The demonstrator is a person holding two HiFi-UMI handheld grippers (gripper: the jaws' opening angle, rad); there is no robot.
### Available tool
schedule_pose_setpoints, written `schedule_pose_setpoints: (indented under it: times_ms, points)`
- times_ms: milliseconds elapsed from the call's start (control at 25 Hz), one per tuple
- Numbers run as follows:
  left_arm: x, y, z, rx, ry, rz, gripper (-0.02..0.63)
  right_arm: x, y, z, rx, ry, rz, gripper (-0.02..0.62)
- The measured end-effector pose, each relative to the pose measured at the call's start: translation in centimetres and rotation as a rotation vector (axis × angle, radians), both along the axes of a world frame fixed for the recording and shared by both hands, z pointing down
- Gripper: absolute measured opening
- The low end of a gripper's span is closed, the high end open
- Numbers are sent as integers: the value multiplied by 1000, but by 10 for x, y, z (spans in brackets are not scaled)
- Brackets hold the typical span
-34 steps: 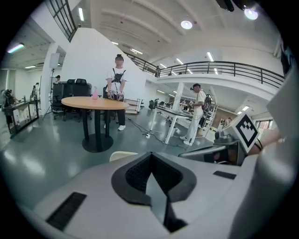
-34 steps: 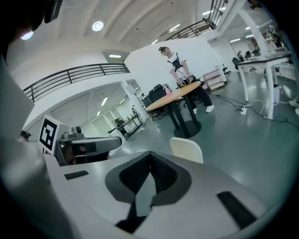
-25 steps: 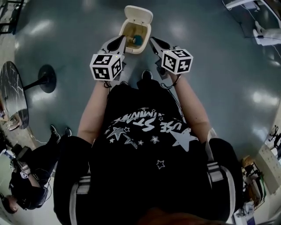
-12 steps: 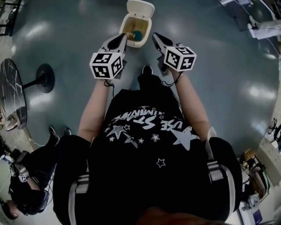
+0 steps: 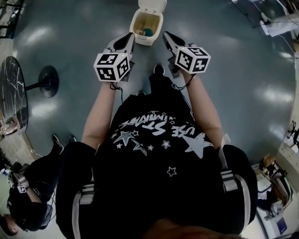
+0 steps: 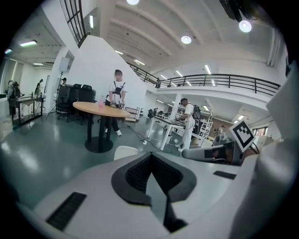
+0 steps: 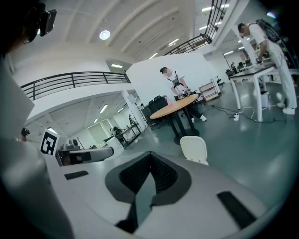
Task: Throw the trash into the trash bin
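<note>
Left claw (image 5: pixel 128 41): pressed together, empty. Right claw (image 5: pixel 168 38): pressed together, empty. Bin (image 5: pixel 136 24) on floor (image 5: pixel 224 60), just ahead, between both claw tips; lid (image 5: pixel 152 4) up. Trash (image 5: pixel 147 32) inside bin, clear of claws.

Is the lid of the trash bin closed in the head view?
No, the lid of the trash bin stands raised, and a blue item shows inside.

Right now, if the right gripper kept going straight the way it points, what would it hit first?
Probably the open trash bin: its white lid shows just past the right gripper's tips, slightly to one side. Depth is unclear, so it might pass beside it to the floor.
</note>
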State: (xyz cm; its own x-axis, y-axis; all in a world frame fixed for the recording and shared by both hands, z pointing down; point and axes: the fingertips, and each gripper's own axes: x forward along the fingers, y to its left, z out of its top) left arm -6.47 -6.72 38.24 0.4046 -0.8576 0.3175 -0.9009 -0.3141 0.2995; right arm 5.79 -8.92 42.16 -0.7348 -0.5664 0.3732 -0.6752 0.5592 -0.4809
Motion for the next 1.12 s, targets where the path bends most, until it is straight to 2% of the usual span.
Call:
schedule_pose_setpoints:
  times_ms: [200,600,760,1120]
  points:
    - [7,31,-8,22,0,33,11,2,34,-19,35,3,16,6]
    - [4,81,-11,50,0,60,11,2,94,-13,57,69,23,6]
    - [9,95,-11,65,-33,100,11,2,107,-8,50,74,24,6]
    - [5,104,-9,66,-16,117,11,-7,123,-8,63,95,19,6]
